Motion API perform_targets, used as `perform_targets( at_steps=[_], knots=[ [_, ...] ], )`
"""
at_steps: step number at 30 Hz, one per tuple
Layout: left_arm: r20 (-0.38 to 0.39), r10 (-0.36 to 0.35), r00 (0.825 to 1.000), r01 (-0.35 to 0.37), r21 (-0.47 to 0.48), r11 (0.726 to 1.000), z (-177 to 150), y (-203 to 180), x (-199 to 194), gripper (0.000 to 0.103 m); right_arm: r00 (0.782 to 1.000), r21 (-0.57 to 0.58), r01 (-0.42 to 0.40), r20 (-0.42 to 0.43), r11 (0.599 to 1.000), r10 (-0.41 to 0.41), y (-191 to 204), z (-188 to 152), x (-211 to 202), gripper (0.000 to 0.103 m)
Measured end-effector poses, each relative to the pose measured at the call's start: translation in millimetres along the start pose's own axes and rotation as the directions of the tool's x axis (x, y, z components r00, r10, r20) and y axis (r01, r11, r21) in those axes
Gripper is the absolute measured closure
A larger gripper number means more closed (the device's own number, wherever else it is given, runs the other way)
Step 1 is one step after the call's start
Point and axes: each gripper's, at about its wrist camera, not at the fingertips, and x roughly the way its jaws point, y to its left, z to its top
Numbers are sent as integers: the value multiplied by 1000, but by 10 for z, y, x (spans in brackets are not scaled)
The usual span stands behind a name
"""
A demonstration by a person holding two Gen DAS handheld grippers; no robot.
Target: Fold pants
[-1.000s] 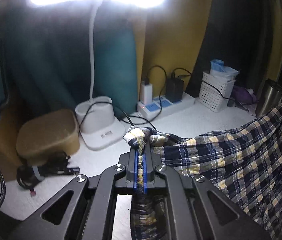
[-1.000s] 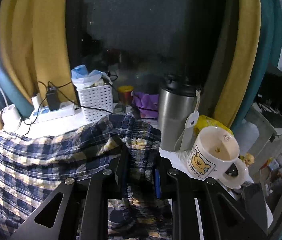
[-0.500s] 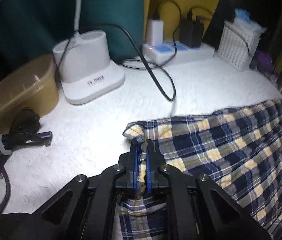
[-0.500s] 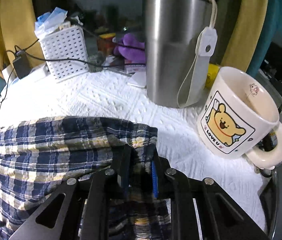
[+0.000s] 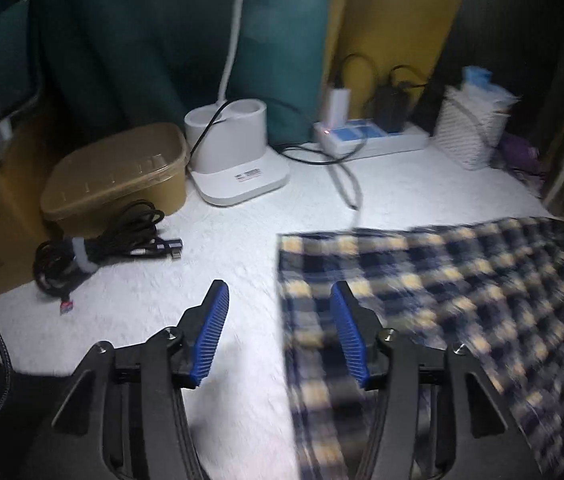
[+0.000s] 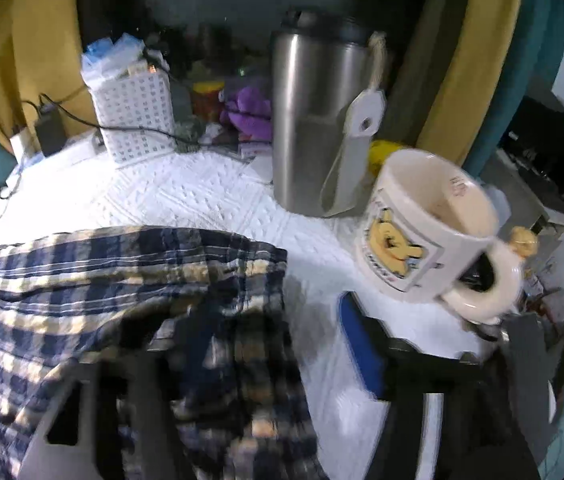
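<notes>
Crowding pants (image 6: pixel 82 280): mug (image 6: pixel 421 220), tumbler (image 6: pixel 313 120)

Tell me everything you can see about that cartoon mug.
The mug is cream-white, seemingly ceramic, printed with a yellow cartoon bear in a framed panel. A thick handle curves off its right side. It looks tilted in this wide-angle view, mouth showing, apparently empty. It rests on the white tablecloth, beside the steel tumbler; nothing grips it.

A brown tub (image 5: pixel 116 178) sits beside a lamp base (image 5: pixel 238 160) (cord bundle (image 5: pixel 102 242) in front); a steel tumbler (image 6: pixel 313 120) stands by a mug (image 6: pixel 427 224).
</notes>
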Motion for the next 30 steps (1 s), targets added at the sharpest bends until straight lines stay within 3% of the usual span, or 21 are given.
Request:
perform_targets(
  at_steps=[8, 20, 25, 30],
  knots=[
    [-26, -120, 992, 119, -11, 993, -542, -204, -475, 44, 999, -17, -16, 38, 1000, 17, -31, -395, -565, 33],
    [-93, -194, 977, 193, -12, 981, -1209, -348, -666, 43, 999, -2, -37, -1, 999, 37, -124, -1093, -935, 33],
    [-82, -163, 983, 166, 37, 985, -1314, -457, -688, 43, 998, -32, -58, 4, 998, 58, -37, -1251, -989, 33],
    [-78, -61, 995, 68, 82, 994, -1424, -471, -607, 49, 1000, -73, -10, -15, 997, 9, 8, -1423, -944, 33]
  ],
)
